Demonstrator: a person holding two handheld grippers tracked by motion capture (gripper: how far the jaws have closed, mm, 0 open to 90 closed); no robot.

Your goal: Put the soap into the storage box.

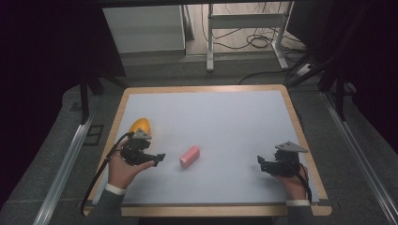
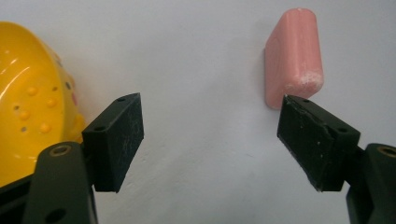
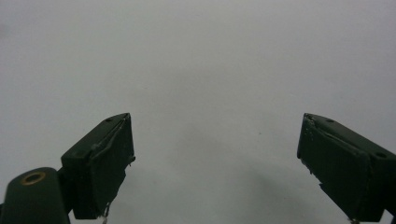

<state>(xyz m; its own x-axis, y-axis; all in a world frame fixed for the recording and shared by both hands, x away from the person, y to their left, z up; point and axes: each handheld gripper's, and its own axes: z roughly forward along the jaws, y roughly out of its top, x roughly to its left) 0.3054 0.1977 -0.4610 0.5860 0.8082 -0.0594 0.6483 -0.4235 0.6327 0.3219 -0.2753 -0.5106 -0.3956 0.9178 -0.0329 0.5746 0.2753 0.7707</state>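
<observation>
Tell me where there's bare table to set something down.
The whole far half of the white table is bare, as is the stretch between the pink soap and the right gripper. It's crowded near the left gripper, beside the yellow dish.

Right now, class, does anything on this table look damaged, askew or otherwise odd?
One small thing: the pink soap bar has a whitish, scuffed patch on its near corner, seen in the left gripper view. It lies at a slant on the white table. The yellow dish looks intact. Nothing is spilled.
</observation>
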